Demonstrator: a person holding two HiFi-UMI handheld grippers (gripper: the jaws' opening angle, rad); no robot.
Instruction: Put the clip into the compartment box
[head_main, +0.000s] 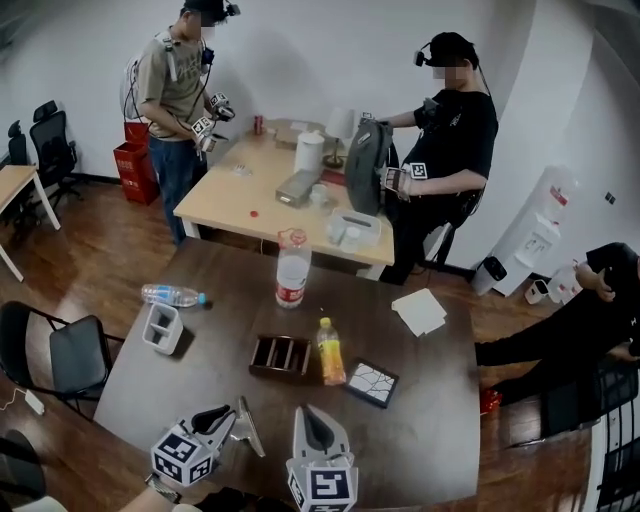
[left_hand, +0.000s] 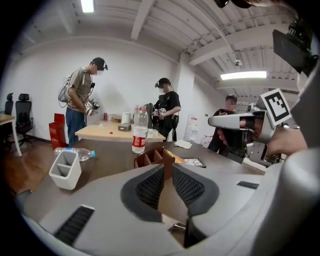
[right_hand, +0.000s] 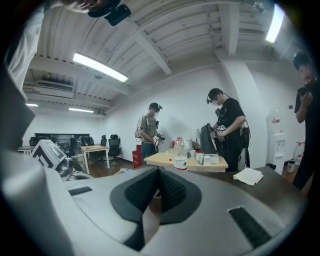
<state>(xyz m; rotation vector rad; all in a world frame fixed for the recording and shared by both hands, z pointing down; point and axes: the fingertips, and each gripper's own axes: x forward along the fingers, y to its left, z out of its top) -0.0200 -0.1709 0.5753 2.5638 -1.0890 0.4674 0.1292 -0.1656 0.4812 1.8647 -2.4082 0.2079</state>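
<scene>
Holding both tools low over the near edge of the dark brown tabletop (head_main: 430, 430), I am short of the small brown wooden compartment box (head_main: 278, 371). It stands farther in, apart from both tools.

The fingers of my left gripper (left_hand: 168, 170) are apart by a narrow gap. Through this gap I see the tabletop and the box straight ahead, and the fingers press on nothing. Low at the root of these fingers there is a small metal piece (left_hand: 177, 227), but I cannot tell if it is the clip or only a part of the tool. The fingers of my right gripper (right_hand: 158, 175) are together at the tips, with nothing between them.

The clip itself I do not find anywhere. It is not on the bare tabletop, not beside the yellow drink bottle (head_main: 331, 352) lying just right of the box, and not near the grey two-slot holder (head_main: 162, 328) at the left. From above the slots of the box are dark, so I cannot say if something already lies inside.

My judgement is that the task is not shown as done. What is left, I think, is to find the clip, take it, bring it above one slot and release it there.
</scene>
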